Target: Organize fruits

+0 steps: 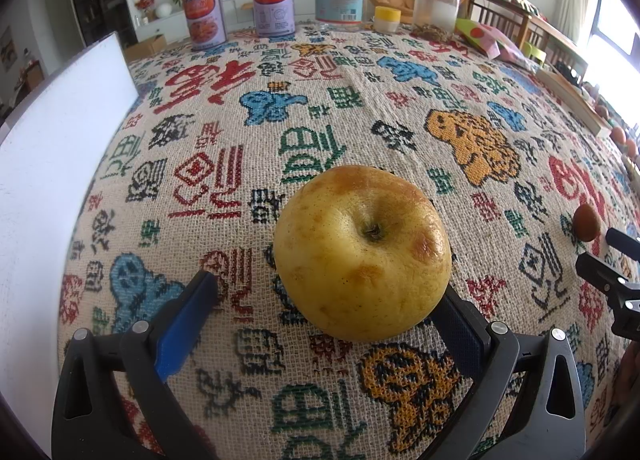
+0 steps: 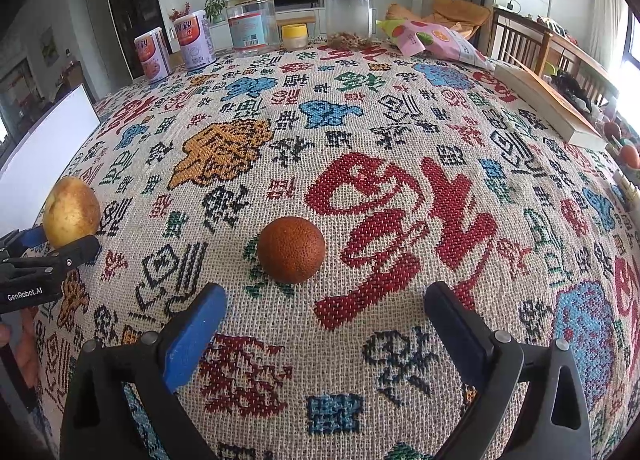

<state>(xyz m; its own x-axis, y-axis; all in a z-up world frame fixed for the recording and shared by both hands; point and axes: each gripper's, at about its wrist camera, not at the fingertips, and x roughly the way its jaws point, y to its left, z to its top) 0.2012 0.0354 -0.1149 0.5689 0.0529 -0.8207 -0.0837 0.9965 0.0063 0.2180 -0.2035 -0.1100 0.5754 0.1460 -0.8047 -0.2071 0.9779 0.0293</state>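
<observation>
Living-room light falls across the bench (image 1: 304, 71), which is covered in a woven cloth of bright characters, with cans, jars and a snack bag lined up along its far edge. From where I sit, the sorting looks barely started.

My left gripper (image 1: 328, 300) has its jaws spread wide around the yellow apple (image 1: 362, 252). The apple sits on the cloth between the blue pads; it lies close against the right-hand pad, though I cannot tell whether that pad actually touches it, and the other pad stands clear of it. So nothing is clamped yet on this side. In the right wrist view the same apple (image 2: 72, 211) shows at the far left with the left gripper's (image 2: 30, 244) finger around it.

My right gripper (image 2: 324, 312) is also wide open and holds nothing. The small brown-orange fruit (image 2: 291, 250) rests on the cloth just ahead of its fingertips, a little left of centre, not yet between them.

At the right edge of the bench I can make out a few more reddish fruits (image 2: 630, 155) beside a wooden tray (image 2: 552, 107), too small to name; I judge that to be the collecting spot, but I cannot be sure.

Both fruits before me are loose on the cloth, well apart from that group. By my reckoning, both grasps and both placements remain to be done.
</observation>
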